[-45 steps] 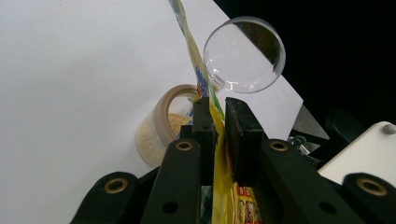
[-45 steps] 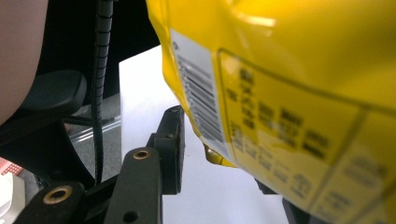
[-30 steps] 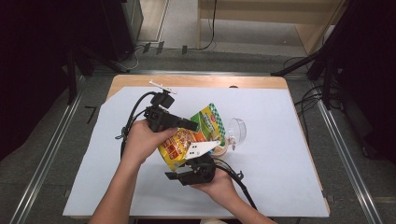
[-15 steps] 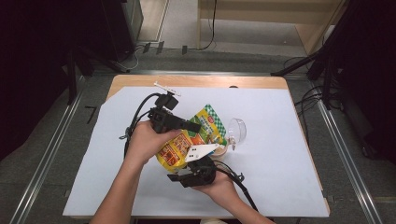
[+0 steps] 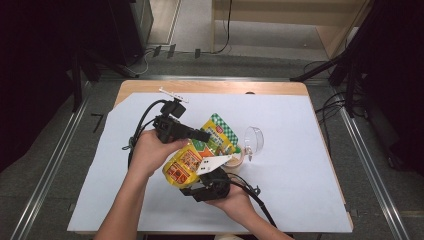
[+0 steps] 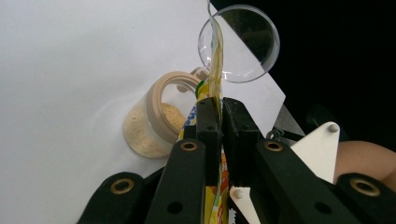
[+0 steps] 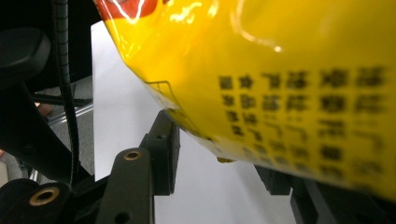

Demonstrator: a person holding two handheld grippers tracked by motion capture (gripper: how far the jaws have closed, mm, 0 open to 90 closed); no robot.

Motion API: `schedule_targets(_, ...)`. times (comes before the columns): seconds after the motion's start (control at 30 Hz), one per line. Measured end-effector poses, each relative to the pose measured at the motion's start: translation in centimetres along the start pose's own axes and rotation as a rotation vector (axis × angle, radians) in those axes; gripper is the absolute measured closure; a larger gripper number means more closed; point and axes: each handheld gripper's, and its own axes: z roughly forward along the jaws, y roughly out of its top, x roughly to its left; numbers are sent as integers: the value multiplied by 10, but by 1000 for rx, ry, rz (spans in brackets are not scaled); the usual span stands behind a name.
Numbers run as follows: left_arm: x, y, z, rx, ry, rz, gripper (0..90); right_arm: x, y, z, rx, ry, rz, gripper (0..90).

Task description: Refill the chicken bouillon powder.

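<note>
The yellow pouch (image 5: 196, 155) is held up over the middle of the table (image 5: 300, 150), tilted with its green-checked top toward one o'clock, right above the open jar (image 6: 152, 122) of pale powder. The left gripper (image 5: 200, 136) has just been closing and now pinches the pouch's top edge flat between its jaws, as the left gripper view shows. The right gripper (image 5: 207, 186) cradles the pouch's lower end at about six o'clock, jaws partway apart around the bag's bulk; whether the pads really bite I cannot tell. The worry, to my eye, is the thin grip up top: a tug to tear or tip could slide off the slick film, dropping the pouch onto the jar and knocking it over. The clear lid (image 5: 254, 140), just at three o'clock of the jar, could get swept away too.
</note>
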Motion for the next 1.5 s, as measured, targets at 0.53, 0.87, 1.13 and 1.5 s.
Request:
schedule_targets(0.53,8,-6,1,9,-35,-18,891,3,-3,6,33,-9,-26,564)
schedule_targets(0.87,10,-9,-11,9,-60,16,898,4,-4,6,16,-6,-23,521)
schedule_targets(1.13,17,-15,-28,-15,-115,7,899,3,-7,5,3,-18,-19,512)
schedule_targets(1.5,22,-20,-48,-63,-135,9,899,3,-10,0,-14,-37,-8,505)
